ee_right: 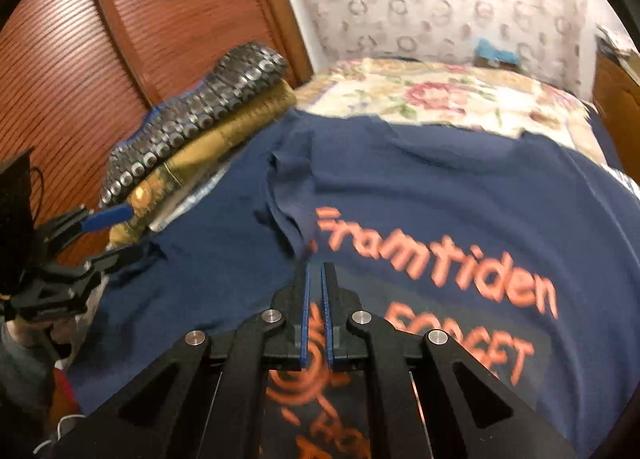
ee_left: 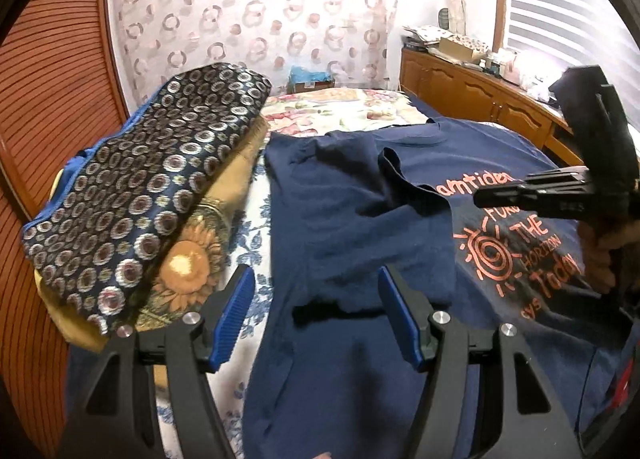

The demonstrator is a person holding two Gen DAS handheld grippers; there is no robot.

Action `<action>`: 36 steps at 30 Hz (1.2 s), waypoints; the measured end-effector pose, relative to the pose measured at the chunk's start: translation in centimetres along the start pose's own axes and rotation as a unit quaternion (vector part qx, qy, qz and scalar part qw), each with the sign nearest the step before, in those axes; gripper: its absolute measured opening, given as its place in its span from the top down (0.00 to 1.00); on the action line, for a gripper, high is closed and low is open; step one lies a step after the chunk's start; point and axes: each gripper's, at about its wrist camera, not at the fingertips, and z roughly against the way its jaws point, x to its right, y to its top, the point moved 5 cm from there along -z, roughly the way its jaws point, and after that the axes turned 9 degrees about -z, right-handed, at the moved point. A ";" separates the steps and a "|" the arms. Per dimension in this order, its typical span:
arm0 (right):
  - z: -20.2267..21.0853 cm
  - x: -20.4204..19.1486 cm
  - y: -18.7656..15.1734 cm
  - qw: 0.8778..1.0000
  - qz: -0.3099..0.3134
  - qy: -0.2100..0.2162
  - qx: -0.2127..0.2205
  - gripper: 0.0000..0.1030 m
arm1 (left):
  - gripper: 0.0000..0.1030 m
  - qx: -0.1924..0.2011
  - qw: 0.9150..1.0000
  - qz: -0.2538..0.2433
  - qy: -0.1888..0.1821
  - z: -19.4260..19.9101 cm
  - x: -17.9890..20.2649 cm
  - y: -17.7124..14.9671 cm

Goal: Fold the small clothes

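A navy T-shirt (ee_left: pixel 352 219) with orange print lies flat on the bed, one sleeve (ee_left: pixel 412 179) folded in across its chest. My left gripper (ee_left: pixel 316 273) hovers open above the shirt's left side, nothing between its blue pads (ee_left: pixel 236 315). My right gripper (ee_left: pixel 500 191), held by a hand, reaches in from the right over the print. In the right wrist view the right gripper (ee_right: pixel 318 264) is shut to a thin slit, tips at the sleeve's hem (ee_right: pixel 298 235); no cloth shows between the pads. The left gripper (ee_right: pixel 120 237) stands open at the shirt's left edge.
A pile of folded cloths (ee_left: pixel 152 187) sits left of the shirt, a circle-patterned navy one above a sunflower one (ee_left: pixel 188 263). The floral bedspread (ee_left: pixel 344 107) lies beyond. A slatted wooden door (ee_left: pixel 52 107) runs along the left, and a cluttered wooden cabinet (ee_left: pixel 472 91) stands far right.
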 end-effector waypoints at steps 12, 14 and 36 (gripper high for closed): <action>-2.6 -4.2 4.7 0.997 0.073 0.010 0.032 0.73 | 0.38 -0.059 0.998 -0.017 0.003 -4.2 0.4 -1.2; -3.7 -4.7 5.2 0.996 0.084 0.005 0.027 0.73 | 0.38 -0.059 0.998 -0.014 -0.001 -4.4 0.4 -1.3; -2.7 1.9 7.3 0.997 0.020 -0.054 0.047 0.98 | 0.33 -0.063 0.998 0.007 -0.027 -4.4 -0.2 -1.8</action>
